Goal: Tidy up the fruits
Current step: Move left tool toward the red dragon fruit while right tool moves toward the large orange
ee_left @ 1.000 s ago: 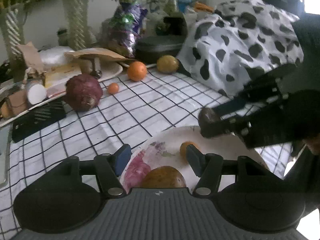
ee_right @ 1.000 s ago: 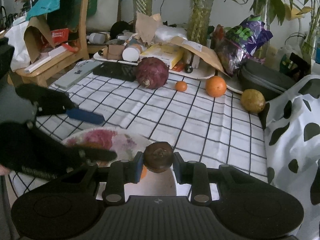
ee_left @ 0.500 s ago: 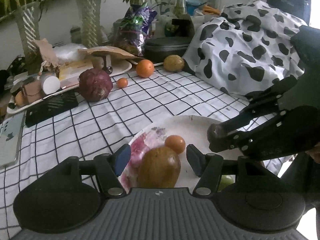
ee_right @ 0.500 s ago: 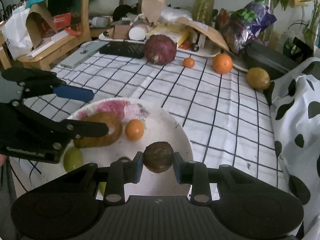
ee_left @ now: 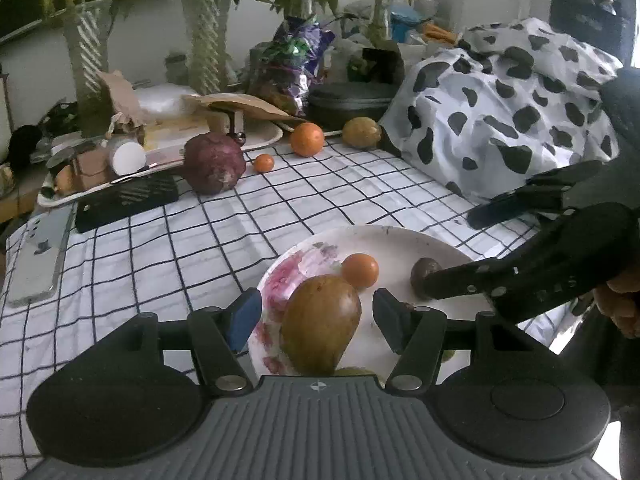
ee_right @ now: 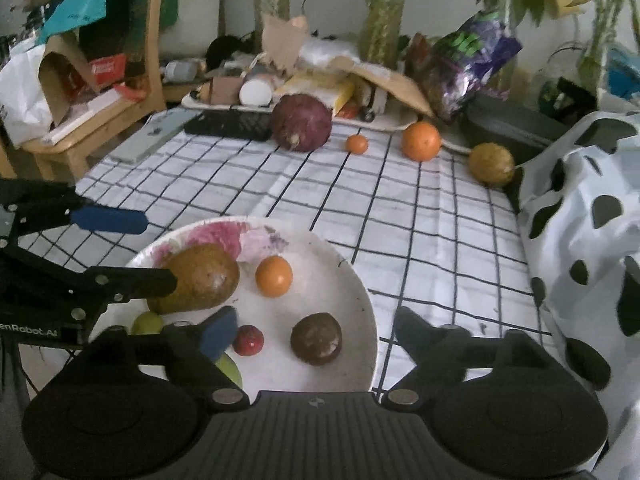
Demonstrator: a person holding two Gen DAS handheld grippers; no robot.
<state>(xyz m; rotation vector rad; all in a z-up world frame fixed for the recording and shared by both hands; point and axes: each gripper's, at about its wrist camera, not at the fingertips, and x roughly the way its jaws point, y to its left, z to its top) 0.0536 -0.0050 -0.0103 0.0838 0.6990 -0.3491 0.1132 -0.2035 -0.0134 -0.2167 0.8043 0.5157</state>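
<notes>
The checked desk carries a white plate at six o'clock. On it lie a brown mango, a dark round fruit and a small orange. The right gripper is opening, its jaws clear of the dark fruit. The left gripper stands spread around the mango without touching it.

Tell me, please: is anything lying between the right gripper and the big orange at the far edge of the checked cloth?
Nothing on the cloth blocks it. The right gripper, its jaws opening, hangs over the plate above the dark brown fruit. From the plate's rim to the big orange only bare checked cloth shows; the small orange sits off to its left.
</notes>
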